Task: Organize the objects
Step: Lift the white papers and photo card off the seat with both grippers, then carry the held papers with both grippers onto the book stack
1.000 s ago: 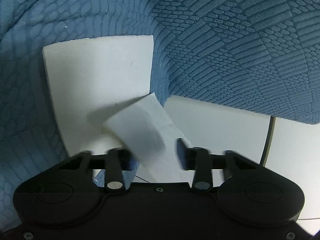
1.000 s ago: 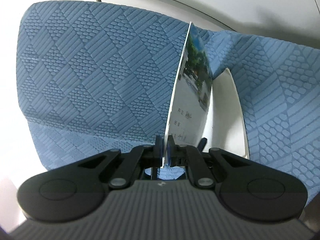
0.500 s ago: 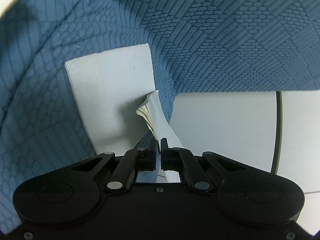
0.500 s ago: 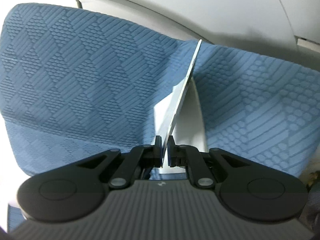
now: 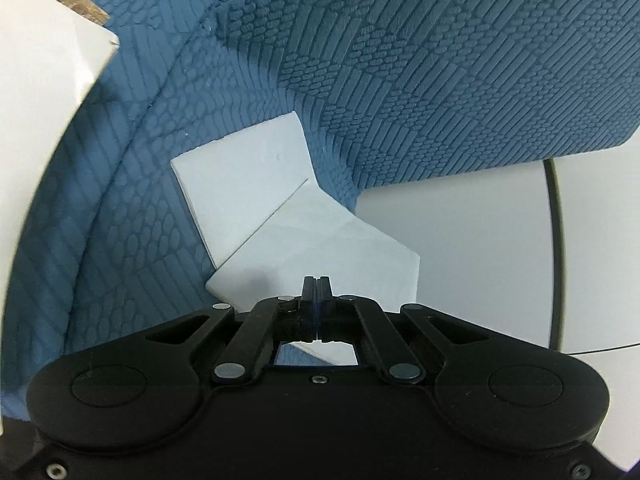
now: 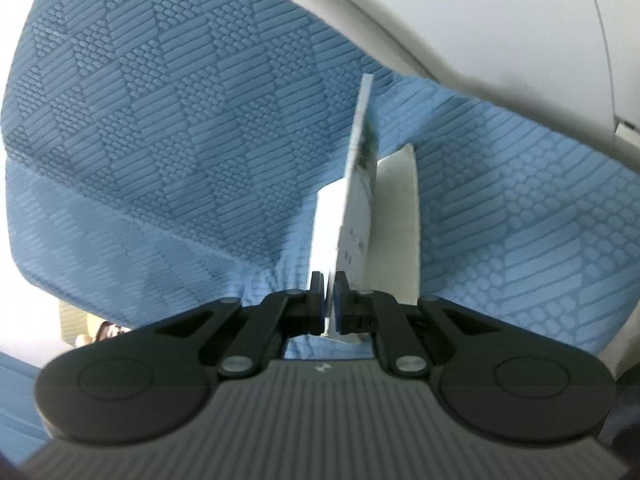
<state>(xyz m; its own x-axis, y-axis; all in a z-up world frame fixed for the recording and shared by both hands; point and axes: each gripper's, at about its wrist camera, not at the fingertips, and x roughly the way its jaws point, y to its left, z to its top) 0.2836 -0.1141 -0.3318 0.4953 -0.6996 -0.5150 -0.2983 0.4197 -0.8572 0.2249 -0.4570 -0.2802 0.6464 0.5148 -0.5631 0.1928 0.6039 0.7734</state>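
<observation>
My left gripper [image 5: 316,280] is shut, and its tips pinch the near part of a folded white paper [image 5: 320,240], which spreads out flat beneath them. That paper overlaps a white card [image 5: 240,172] lying in a fold of the blue textured cloth [image 5: 440,80]. My right gripper [image 6: 329,292] is shut on a thin printed card [image 6: 358,200], seen nearly edge-on and standing upright. Behind it a white card [image 6: 400,232] sticks out of the blue cloth [image 6: 160,120].
A white tabletop [image 5: 480,232] with a dark seam [image 5: 554,248] lies right of the cloth in the left wrist view. A large white sheet with a brown edge [image 5: 40,80] fills the upper left corner there. A pale wall or panel [image 6: 500,20] stands behind the cloth.
My left gripper shut on the folded paper and rose, so the white card under it looks smaller and the paper now spreads flat. The right gripper's card has rolled slightly.
</observation>
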